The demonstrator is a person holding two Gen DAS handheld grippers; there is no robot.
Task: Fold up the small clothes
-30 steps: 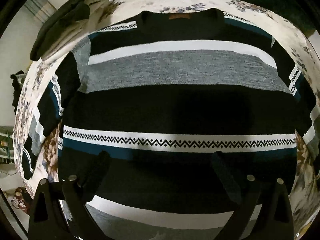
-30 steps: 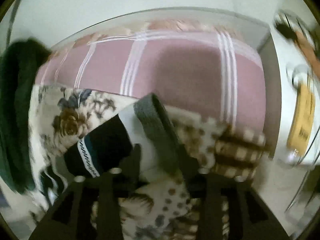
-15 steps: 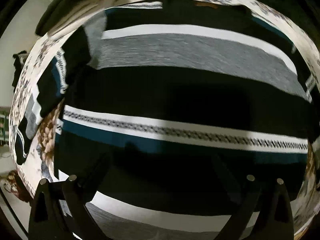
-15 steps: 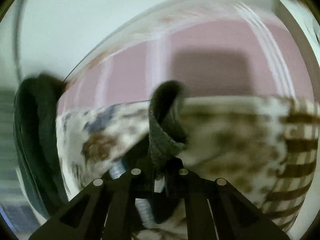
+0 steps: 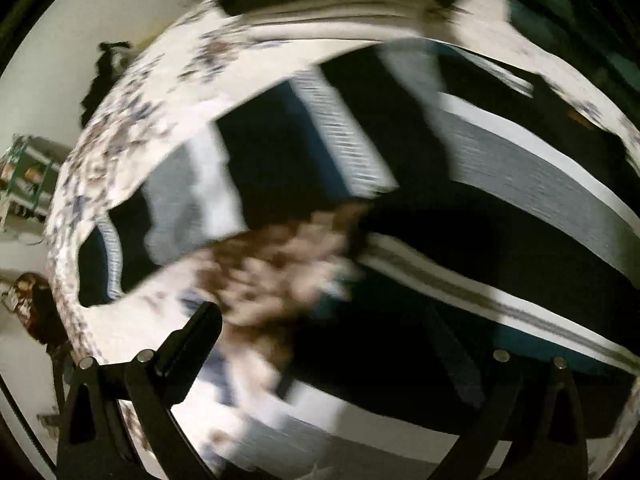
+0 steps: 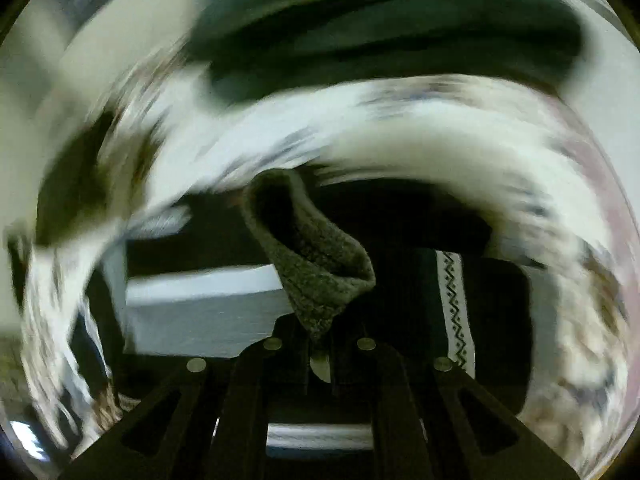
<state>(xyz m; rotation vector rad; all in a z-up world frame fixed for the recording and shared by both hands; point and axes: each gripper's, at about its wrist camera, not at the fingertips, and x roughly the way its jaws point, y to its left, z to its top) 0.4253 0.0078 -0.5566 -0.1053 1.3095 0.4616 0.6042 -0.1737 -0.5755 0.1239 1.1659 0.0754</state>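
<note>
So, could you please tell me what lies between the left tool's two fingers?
In the left wrist view, the open left tool frames floral bedding and the striped sweater's dark hem.

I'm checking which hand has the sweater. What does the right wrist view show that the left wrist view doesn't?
Only the right wrist view shows a grip: the right gripper is shut on the grey cuff, lifted over the sweater body. Only the left wrist view shows the left gripper open and empty, above the sweater's other sleeve. Both show the striped sweater on the floral sheet, heavily blurred.
</note>
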